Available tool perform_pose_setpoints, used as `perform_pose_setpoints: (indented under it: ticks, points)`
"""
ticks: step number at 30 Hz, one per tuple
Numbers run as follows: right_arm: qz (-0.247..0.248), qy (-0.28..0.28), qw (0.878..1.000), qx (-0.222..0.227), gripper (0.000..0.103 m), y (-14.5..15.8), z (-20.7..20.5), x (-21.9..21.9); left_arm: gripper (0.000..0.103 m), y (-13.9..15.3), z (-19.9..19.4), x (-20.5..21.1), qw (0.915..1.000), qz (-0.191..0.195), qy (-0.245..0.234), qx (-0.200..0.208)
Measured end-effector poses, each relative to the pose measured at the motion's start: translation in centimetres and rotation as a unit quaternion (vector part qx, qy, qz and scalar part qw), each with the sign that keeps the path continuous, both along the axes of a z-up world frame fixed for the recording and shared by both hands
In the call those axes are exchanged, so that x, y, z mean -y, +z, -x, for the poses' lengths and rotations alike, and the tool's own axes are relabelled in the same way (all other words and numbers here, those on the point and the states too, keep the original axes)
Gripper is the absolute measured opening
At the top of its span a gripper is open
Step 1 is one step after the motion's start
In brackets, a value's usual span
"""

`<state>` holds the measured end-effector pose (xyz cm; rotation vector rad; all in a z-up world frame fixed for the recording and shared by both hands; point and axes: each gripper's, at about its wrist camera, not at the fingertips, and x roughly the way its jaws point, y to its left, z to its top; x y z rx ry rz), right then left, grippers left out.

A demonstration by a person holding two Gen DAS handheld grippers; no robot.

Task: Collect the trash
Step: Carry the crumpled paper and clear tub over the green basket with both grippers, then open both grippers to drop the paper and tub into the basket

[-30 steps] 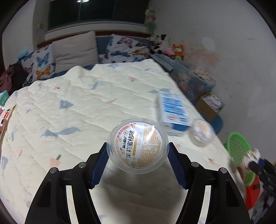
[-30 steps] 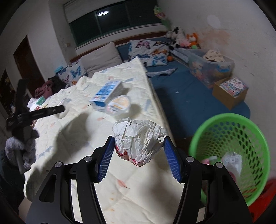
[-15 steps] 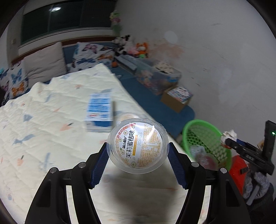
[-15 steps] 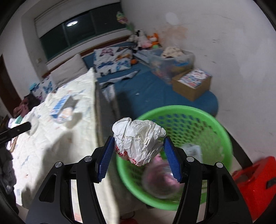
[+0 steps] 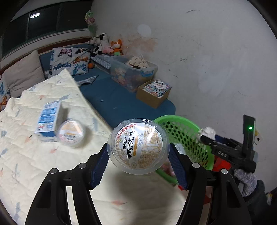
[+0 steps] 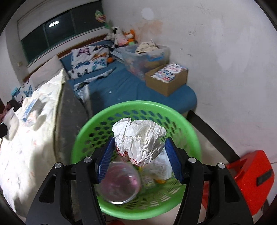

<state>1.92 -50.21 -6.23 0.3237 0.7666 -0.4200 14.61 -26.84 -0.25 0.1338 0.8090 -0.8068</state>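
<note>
your right gripper (image 6: 139,155) is opening on the paper wad (image 6: 138,138) over the basket (image 6: 187,124); let it drop, then bring over the cup (image 5: 137,145) your left gripper (image 5: 138,165) pinches.

Both wrist views are dim and cool, lit by a ceiling lamp whose round reflection (image 5: 35,15) shows in the dark window (image 6: 57,32) at far left. Glare streaks the foil lid of the jelly cup (image 5: 137,146). A hard shadow falls on the quilt (image 5: 26,155) beneath the near black fingers. Fisheye bending curves the white wall (image 6: 225,60), and the corners go black. The milk carton (image 5: 49,118) and the green basket (image 6: 190,131) rim are motion-smeared.
</note>
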Motion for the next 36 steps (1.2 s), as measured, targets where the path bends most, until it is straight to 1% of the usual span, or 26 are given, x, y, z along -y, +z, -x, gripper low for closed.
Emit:
perform_pose_setpoints:
  ticks: [3,6,13,17,21,25,29,30,32,36]
  points:
    - [-0.015,-0.004,1.0,0.004,0.065,-0.3,0.2,0.9,0.066,-0.1,0.4,1.9,0.9999,-0.005,-0.01,0.0]
    - [-0.016,-0.01,1.0,0.005,0.068,-0.5,0.6,1.4,0.066,-0.2,0.6,3.7,0.9997,-0.001,-0.024,-0.003]
    - [-0.021,-0.021,0.999,0.017,0.068,0.0,2.6,2.1,0.066,-0.8,0.0,8.6,0.9986,-0.008,-0.051,-0.012]
    - [-0.019,-0.022,0.999,0.022,0.069,0.2,3.6,2.2,0.066,-2.0,-0.4,11.3,0.9974,-0.021,-0.064,-0.026]
    - [-0.027,-0.024,0.999,0.028,0.069,0.1,4.3,2.3,0.066,-3.5,-1.1,13.3,0.9965,-0.043,-0.06,-0.038]
    - [-0.032,-0.021,0.999,0.029,0.069,0.0,4.4,2.2,0.066,-4.5,-1.7,14.0,0.9954,-0.058,-0.059,-0.049]
    - [-0.037,-0.018,0.999,0.029,0.069,-0.3,4.3,2.0,0.067,-4.9,-2.4,14.0,0.9947,-0.057,-0.059,-0.063]
    - [-0.04,-0.016,0.999,0.03,0.069,-0.3,4.3,1.9,0.069,-5.0,-2.5,14.0,0.9944,-0.055,-0.061,-0.066]
    - [-0.038,-0.016,0.999,0.031,0.069,-0.3,4.3,1.7,0.071,-5.0,-2.7,14.0,0.9945,-0.054,-0.062,-0.064]
    - [-0.035,-0.012,0.999,0.032,0.069,0.1,4.1,1.3,0.071,-4.9,-2.3,13.5,0.9944,-0.049,-0.067,-0.065]
